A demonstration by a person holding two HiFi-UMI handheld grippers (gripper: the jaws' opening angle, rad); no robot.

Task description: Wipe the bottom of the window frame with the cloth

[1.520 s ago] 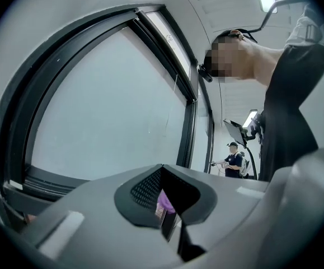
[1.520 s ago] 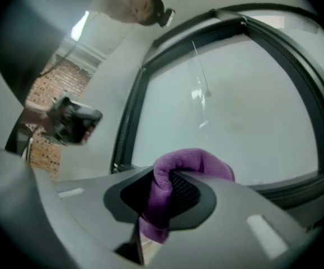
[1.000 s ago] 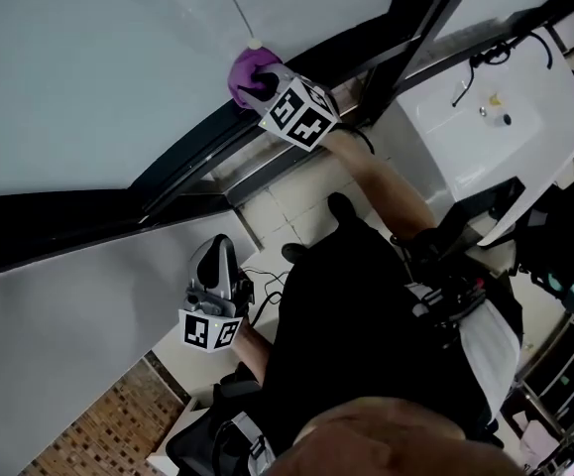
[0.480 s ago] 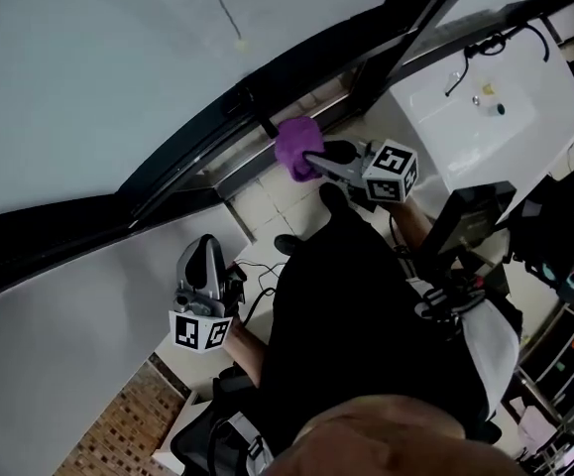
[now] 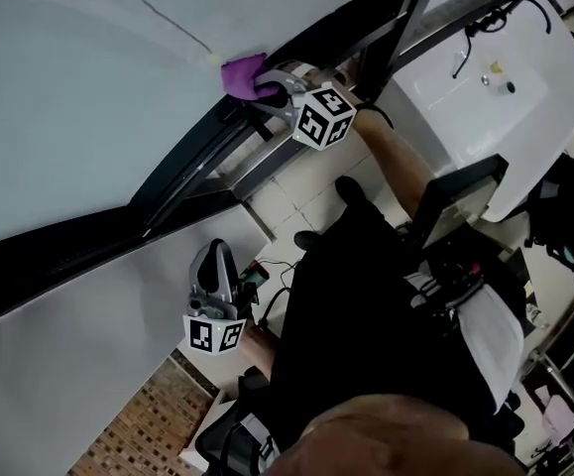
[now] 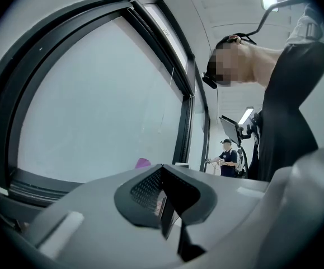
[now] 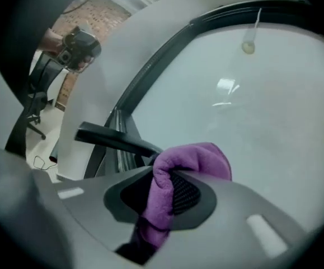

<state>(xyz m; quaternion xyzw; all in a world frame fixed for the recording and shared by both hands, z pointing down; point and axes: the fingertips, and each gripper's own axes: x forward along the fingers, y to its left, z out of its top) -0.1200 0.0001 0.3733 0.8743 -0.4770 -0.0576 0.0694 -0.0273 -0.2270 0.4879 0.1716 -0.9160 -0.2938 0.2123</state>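
We have the right hand-held gripper [image 5: 272,89] up at the far side of the scene, clenched on the purple cloth [image 5: 242,72]. In the right gripper view the cloth runs up between the two pads and folds over in a soft wad past the jaw tips. That, we reckon, is the point of the grip: fabric leads, so no hard plastic meets the bottom rail of the window frame [image 5: 195,162].

From the head view the cloth sits where that dark rail meets the glass pane [image 5: 78,97], just beside the small toggle of the blind cord [image 5: 210,58]. Whether it presses on the rail or hovers just off it, we cannot tell.

Now the left hand-held gripper [image 5: 217,253]: it hangs low and near, to the left of the person's body, tips pointing up toward the window. Its jaws are closed together with nothing between them. We judge it parked out of the way, since one gripper does for this wipe.

As for writing, each gripper's cube shows black-and-white square markers, patterns only. We read no brand, label or word anywhere.
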